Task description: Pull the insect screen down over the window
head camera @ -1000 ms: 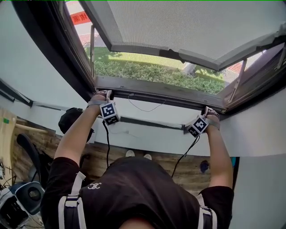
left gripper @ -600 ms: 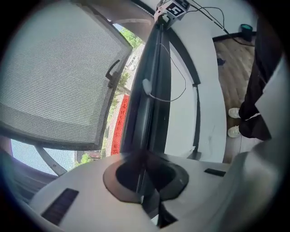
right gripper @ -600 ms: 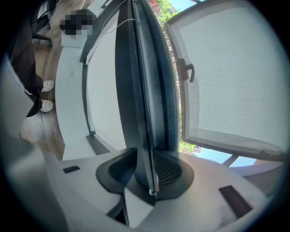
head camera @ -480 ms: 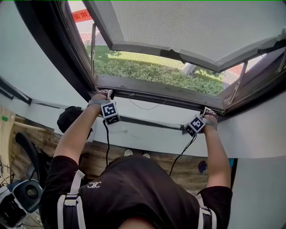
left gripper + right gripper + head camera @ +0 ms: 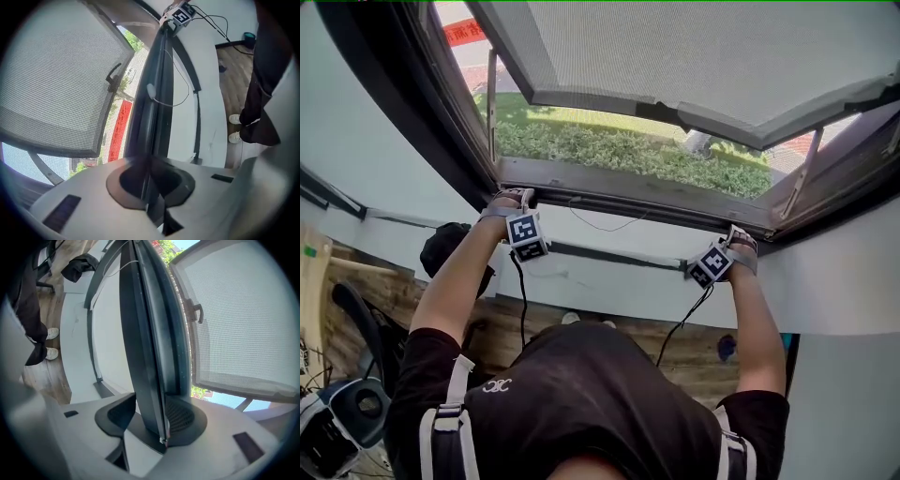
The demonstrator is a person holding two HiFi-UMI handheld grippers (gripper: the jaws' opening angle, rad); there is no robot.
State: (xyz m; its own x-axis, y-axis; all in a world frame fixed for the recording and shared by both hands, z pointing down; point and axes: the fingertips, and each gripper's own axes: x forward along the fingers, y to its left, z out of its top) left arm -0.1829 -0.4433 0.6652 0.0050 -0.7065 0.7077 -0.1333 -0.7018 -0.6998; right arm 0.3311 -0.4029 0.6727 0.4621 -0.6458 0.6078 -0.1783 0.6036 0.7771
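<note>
The insect screen's dark bottom bar [image 5: 628, 195] lies low along the window's lower frame. My left gripper [image 5: 516, 197] holds its left end. In the left gripper view the gripper [image 5: 150, 177] is shut on the bar [image 5: 157, 93], which runs away between the jaws. My right gripper [image 5: 739, 236] is at the bar's right end. In the right gripper view its jaws [image 5: 150, 420] are opening: the bar [image 5: 145, 333] stands between them and the left pad [image 5: 115, 416] is off it.
A window sash [image 5: 694, 56] with a mesh-like pane hangs open outward above the green hedge [image 5: 619, 150]. A thin cord [image 5: 600, 227] loops under the frame. Below are the white sill wall [image 5: 609, 281], the wooden floor, a black bag [image 5: 445, 248] and a fan [image 5: 342, 412].
Both hands stay at the bar along the lower frame and have hardly moved. The head view has shifted slightly.
</note>
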